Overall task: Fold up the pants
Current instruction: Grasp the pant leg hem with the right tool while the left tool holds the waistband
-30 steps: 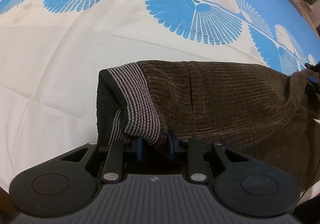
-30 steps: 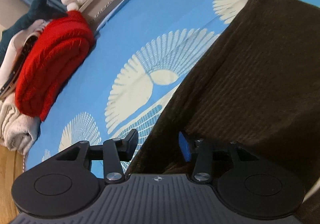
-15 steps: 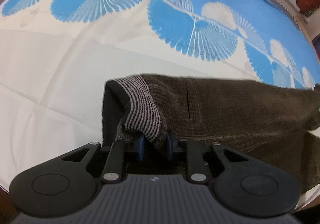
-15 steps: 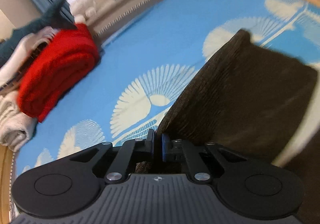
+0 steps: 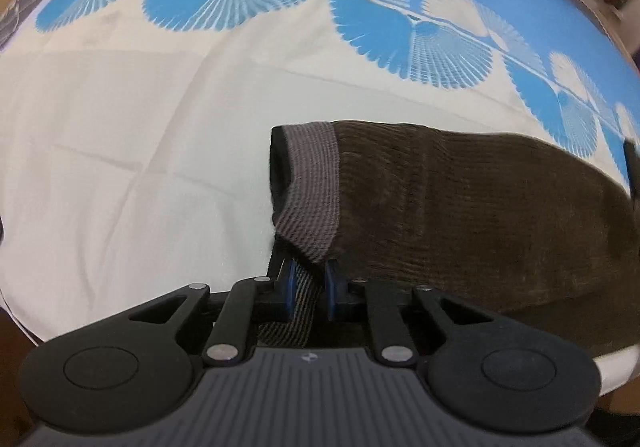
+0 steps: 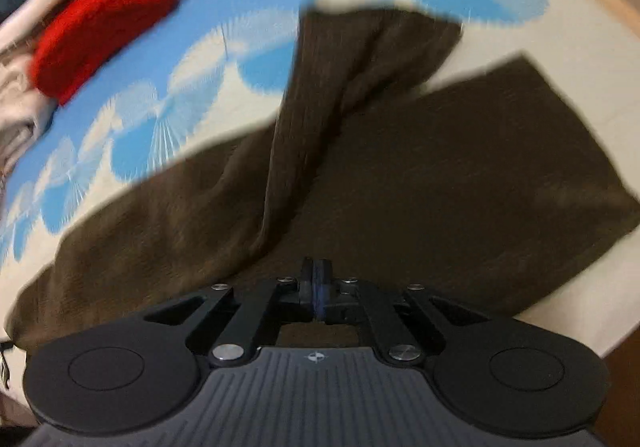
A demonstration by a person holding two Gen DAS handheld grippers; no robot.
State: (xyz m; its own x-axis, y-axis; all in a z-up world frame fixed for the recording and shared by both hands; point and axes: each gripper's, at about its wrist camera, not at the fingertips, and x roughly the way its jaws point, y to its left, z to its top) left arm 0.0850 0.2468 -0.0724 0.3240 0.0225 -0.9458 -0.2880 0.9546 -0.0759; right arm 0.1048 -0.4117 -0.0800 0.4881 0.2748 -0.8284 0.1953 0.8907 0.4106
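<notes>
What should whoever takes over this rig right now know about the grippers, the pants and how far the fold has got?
Left gripper: its jaws have just been closing, now pinched on the grey ribbed waistband of the brown corduroy pants.
Right gripper: shut on a fold of the pants' leg fabric, which rises from it in a ridge.
The pants lie across the blue and white bedspread; a red knit sits on a pile at the far edge.
Done: both ends gripped, leg end lifted.
Left: bring the leg end over toward the waistband, lay flat, release.
</notes>
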